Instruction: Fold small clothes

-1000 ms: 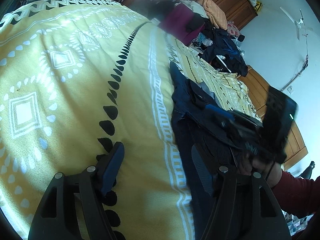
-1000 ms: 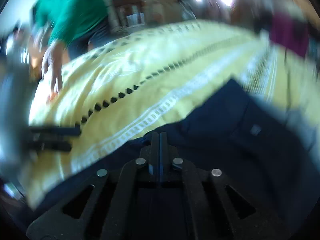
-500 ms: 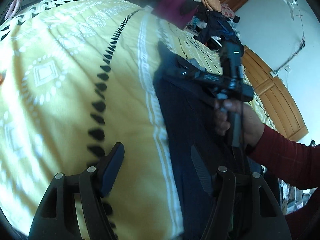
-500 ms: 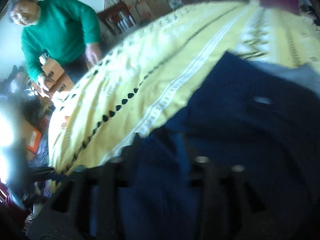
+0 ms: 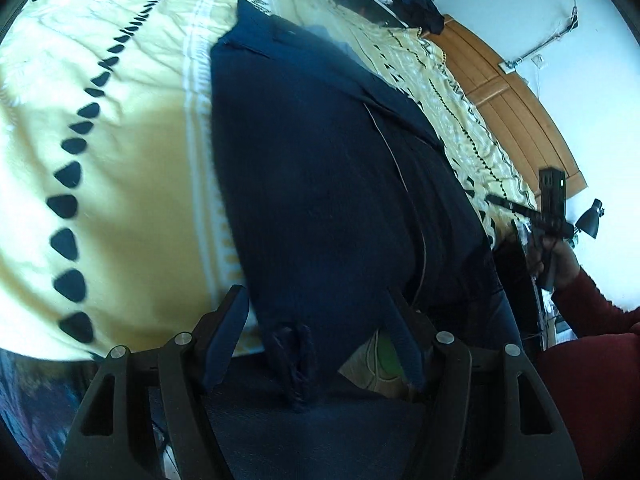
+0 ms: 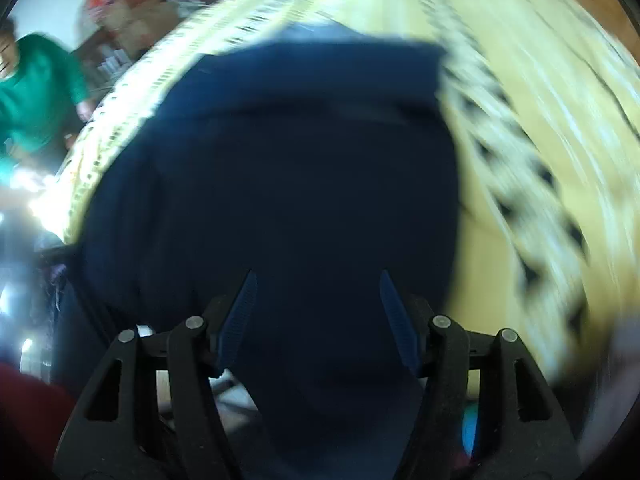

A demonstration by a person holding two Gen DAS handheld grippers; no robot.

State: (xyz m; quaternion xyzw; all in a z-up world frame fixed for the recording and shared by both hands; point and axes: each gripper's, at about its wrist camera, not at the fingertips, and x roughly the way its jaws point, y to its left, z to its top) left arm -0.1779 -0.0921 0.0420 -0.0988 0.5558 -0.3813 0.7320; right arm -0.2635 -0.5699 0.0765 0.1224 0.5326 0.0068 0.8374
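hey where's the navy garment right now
The navy garment lies spread on the yellow patterned bedspread, its near end hanging over the bed edge between the open left claw; the right wrist view shows it filling the centre.

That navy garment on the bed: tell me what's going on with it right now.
A person is folding the navy garment, which lies on the yellow patterned bedspread with its near end hanging over the bed's edge. Both handheld tools are open and grip nothing: the left gripper straddles the hanging end, and the right gripper is open over the dark cloth. A second person in a green top stands by the bed's far side.
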